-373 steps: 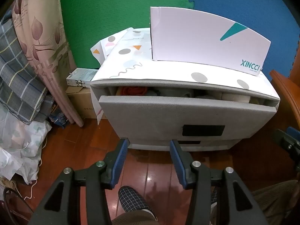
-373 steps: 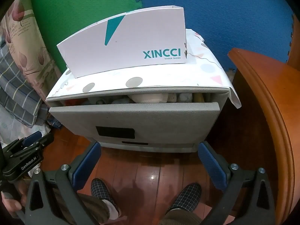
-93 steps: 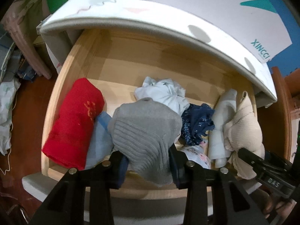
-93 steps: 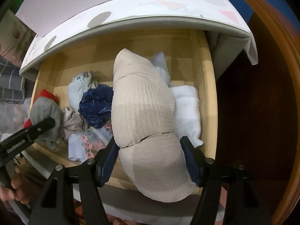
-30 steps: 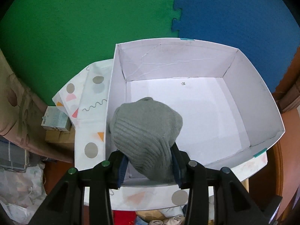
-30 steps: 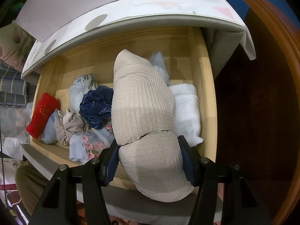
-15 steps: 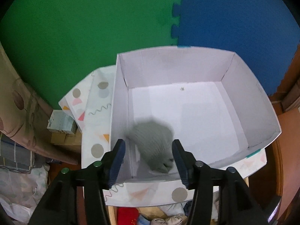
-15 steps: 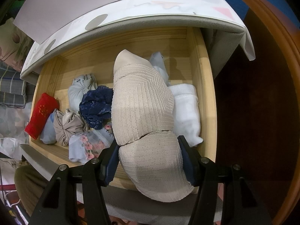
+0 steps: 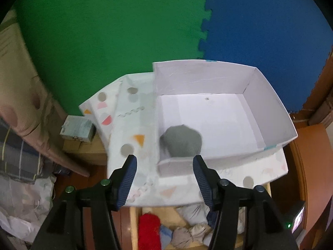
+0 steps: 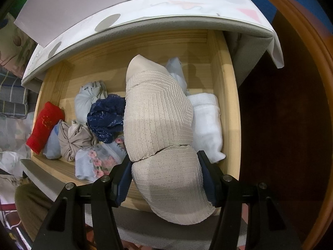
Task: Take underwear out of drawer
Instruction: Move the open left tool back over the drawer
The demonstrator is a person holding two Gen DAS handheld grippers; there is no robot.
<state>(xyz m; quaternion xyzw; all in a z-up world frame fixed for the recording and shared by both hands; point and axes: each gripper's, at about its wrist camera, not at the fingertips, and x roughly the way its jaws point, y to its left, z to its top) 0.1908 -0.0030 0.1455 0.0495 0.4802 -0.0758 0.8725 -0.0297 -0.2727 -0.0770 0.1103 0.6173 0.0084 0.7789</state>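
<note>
The left gripper (image 9: pixel 164 173) is released above the grey garment (image 9: pixel 180 141) in the white box's (image 9: pixel 272 112) near-left corner. The right gripper (image 10: pixel 164 175) grasps the beige bra (image 10: pixel 158 120) over the drawer's (image 10: pixel 225 95) front edge; its free end probably could snag there.

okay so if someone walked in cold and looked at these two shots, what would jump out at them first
Probably the big beige ribbed garment clamped in the right tongs above the open wooden drawer of rolled underwear. Next, the grey bundle lying in the near left corner of the white shoe box on the cabinet, beyond the open, empty left tongs.
</note>
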